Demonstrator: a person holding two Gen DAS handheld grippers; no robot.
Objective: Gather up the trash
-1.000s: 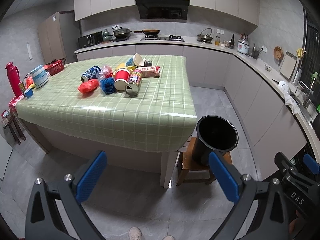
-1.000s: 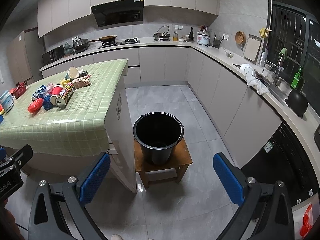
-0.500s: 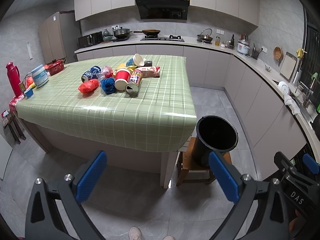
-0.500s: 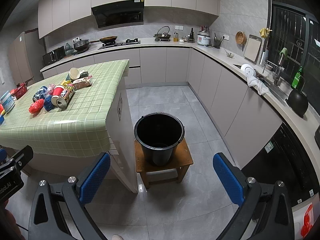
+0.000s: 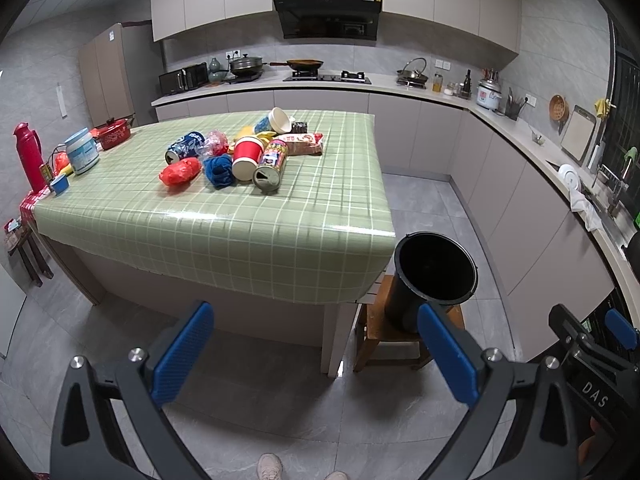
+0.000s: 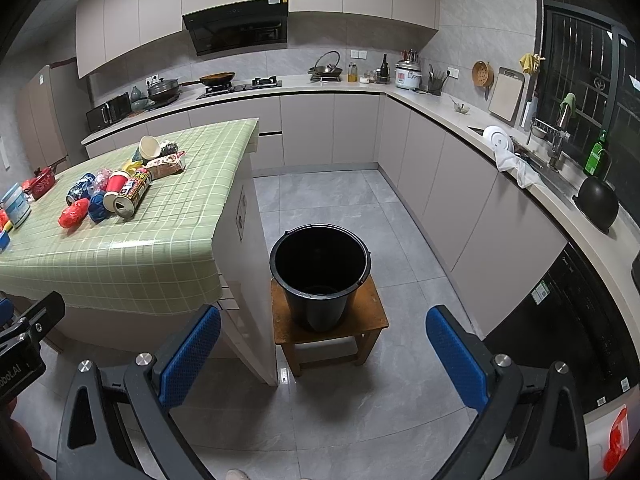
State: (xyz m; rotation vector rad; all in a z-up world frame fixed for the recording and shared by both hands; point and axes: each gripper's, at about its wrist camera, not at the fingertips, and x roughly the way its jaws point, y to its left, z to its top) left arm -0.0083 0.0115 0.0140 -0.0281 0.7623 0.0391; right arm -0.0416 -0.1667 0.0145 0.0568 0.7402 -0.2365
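A pile of trash lies on the green checked table: a red crumpled bag, a blue wad, a red paper cup, a printed tube can, a blue can, a snack packet and a white cup. The pile also shows in the right wrist view. An empty black bucket stands on a wooden stool beside the table. My left gripper is open and empty, well short of the table. My right gripper is open and empty before the bucket.
A red thermos, a white tub and a red pot stand at the table's left end. Kitchen counters run along the back and right walls. A black kettle sits by the sink. Grey tiled floor lies below.
Both views have shifted very slightly; the right gripper has crept a little toward the bucket. Both grippers stay open and nothing on the table has moved.
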